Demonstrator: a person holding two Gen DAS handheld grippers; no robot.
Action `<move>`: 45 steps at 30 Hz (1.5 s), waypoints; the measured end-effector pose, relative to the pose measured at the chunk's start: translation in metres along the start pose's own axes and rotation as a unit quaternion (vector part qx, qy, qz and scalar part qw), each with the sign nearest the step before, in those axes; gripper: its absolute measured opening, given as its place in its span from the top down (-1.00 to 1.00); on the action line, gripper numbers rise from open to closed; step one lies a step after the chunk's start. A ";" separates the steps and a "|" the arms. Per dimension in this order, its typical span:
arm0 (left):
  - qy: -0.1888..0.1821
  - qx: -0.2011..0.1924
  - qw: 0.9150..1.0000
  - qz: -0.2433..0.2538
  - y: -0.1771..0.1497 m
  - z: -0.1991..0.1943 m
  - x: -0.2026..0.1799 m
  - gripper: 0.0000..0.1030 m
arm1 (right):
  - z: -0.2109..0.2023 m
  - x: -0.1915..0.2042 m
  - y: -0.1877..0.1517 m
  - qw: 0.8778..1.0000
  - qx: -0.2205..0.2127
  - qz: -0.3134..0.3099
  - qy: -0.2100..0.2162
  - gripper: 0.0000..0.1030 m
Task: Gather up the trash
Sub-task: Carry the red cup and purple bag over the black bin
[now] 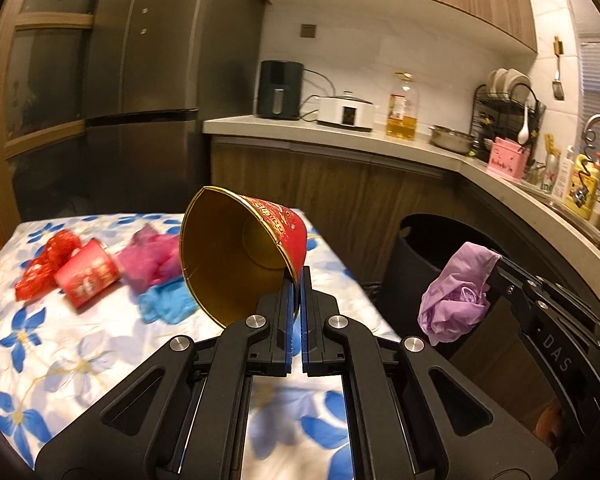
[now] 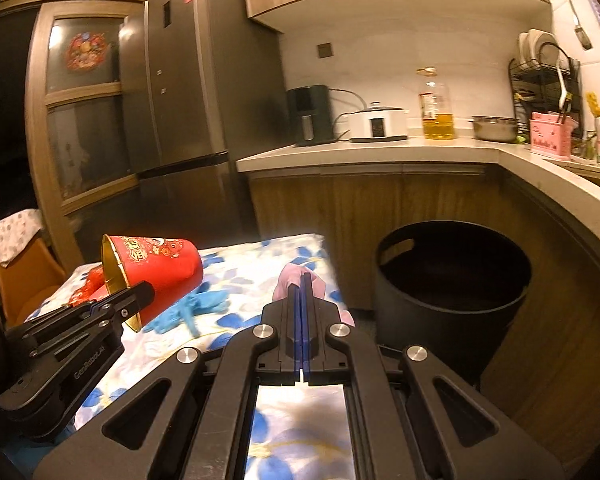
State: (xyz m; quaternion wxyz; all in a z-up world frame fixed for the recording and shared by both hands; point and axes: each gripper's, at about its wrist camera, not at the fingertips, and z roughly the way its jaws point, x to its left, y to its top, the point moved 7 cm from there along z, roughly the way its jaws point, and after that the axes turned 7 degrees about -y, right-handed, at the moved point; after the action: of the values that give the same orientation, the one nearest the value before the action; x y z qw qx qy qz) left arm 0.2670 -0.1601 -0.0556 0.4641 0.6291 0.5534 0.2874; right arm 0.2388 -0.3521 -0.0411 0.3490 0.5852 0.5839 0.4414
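Note:
My left gripper (image 1: pixel 300 284) is shut on the rim of a red paper cup (image 1: pixel 236 256) with a gold inside, held tilted above the flowered table (image 1: pixel 60 360). The right wrist view shows that cup (image 2: pixel 160 268) in the left gripper (image 2: pixel 146 294) at the left. My right gripper (image 2: pixel 302 280) is shut on a crumpled purple glove (image 2: pixel 286 280), which hangs from the right gripper (image 1: pixel 496 258) beside the table's right edge. A black round bin (image 2: pixel 420 320) stands open on the floor just right of the table (image 2: pixel 252 268).
On the table lie a second red cup (image 1: pixel 88 276), a red wrapper (image 1: pixel 44 268), a pink glove (image 1: pixel 148 260) and a blue glove (image 1: pixel 164 304). Behind runs a kitchen counter (image 2: pixel 380 146) with appliances, an oil bottle (image 2: pixel 438 108) and a pot. A fridge (image 2: pixel 188 100) stands at the back left.

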 end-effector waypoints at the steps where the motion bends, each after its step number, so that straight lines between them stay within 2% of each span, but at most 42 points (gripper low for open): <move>1: -0.005 0.000 1.000 0.003 0.002 0.003 -0.006 0.97 | 0.000 -0.004 0.001 1.000 -0.001 0.002 -0.003 0.98; 23: -0.097 0.005 0.993 0.068 0.035 0.080 -0.123 0.97 | 0.028 -0.114 0.030 0.993 -0.013 0.048 -0.106 0.98; 34: -0.120 0.009 0.990 0.079 0.045 0.116 -0.153 0.97 | 0.041 -0.139 0.041 0.990 -0.021 0.057 -0.129 0.98; 45: -0.164 0.029 0.982 0.086 0.043 0.152 -0.171 0.96 | 0.060 -0.157 0.042 0.988 -0.015 0.065 -0.136 0.98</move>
State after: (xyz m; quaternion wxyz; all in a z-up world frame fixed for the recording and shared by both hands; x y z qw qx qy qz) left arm 0.3800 -0.3634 -0.0524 0.5036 0.7260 0.4220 0.2028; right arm 0.3218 -0.5047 -0.0412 0.4044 0.6714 0.4849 0.3879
